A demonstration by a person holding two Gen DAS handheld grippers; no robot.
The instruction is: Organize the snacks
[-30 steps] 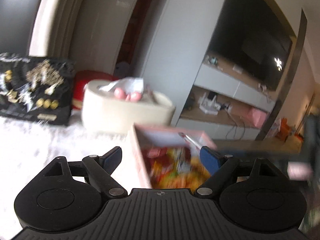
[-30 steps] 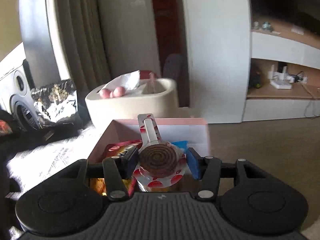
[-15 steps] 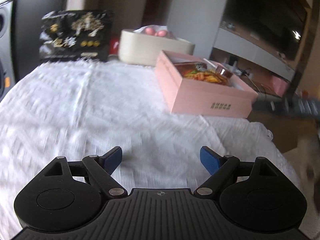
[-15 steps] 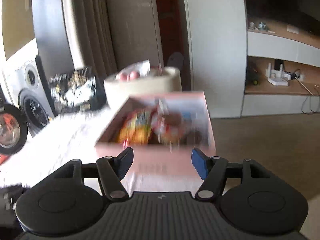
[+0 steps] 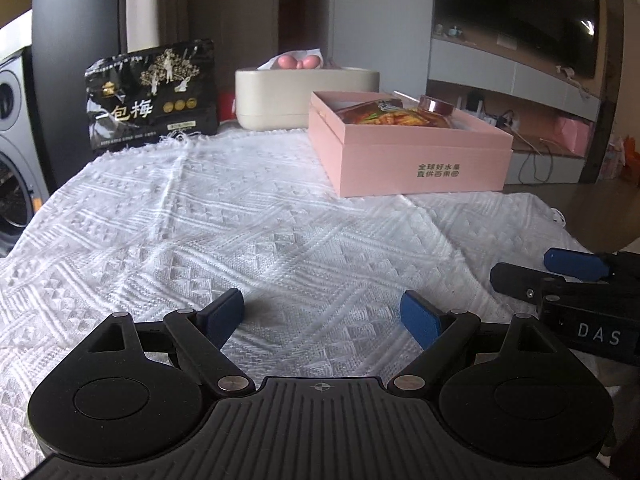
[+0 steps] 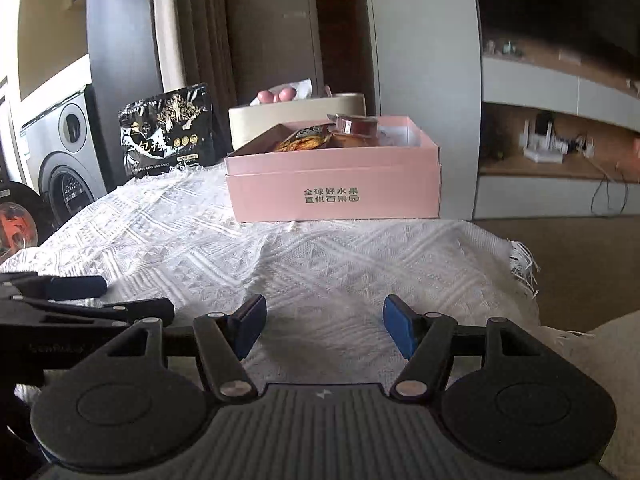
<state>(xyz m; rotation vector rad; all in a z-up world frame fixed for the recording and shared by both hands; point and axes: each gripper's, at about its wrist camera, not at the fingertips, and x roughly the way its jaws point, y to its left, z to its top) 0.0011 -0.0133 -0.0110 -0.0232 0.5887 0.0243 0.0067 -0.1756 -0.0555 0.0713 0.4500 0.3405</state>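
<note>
At the far left a washing machine [image 5: 10, 136] stands off the table, its round door glossy. Next comes a black foil snack bag [image 5: 154, 94], crinkled and upright at the back edge of the white cloth [image 5: 224, 216]. The cloth is knitted in raised diamond and zigzag bands, with a frayed fringe along its back and right edges. It lies bare across the whole middle, so there is wide free room there.

The left gripper [image 5: 323, 310] hangs low over the near part of the cloth, its blue-tipped fingers spread apart with only fabric between them.

Behind, just right of the bag, sits a smooth cream tub [image 5: 306, 96] with rounded corners, with pink rounded pieces and white paper showing above its rim. Just in front of it and to the right stands the pink box [image 5: 424, 160], matte cardboard with sharp corners and green print on its front wall. It is open at the top and holds the snacks [image 5: 394, 114], shiny orange and red packets with a round clear-wrapped piece on top. The box stands near the right edge of the table, where the cloth drops toward the floor.

The right gripper [image 6: 324, 324] sits beside the left one, near the front right corner of the cloth. Its jaws have just been opening, and they stand apart with nothing between them. Beyond the table, a wall shelf [image 6: 560, 160] holds small devices and cables.
</note>
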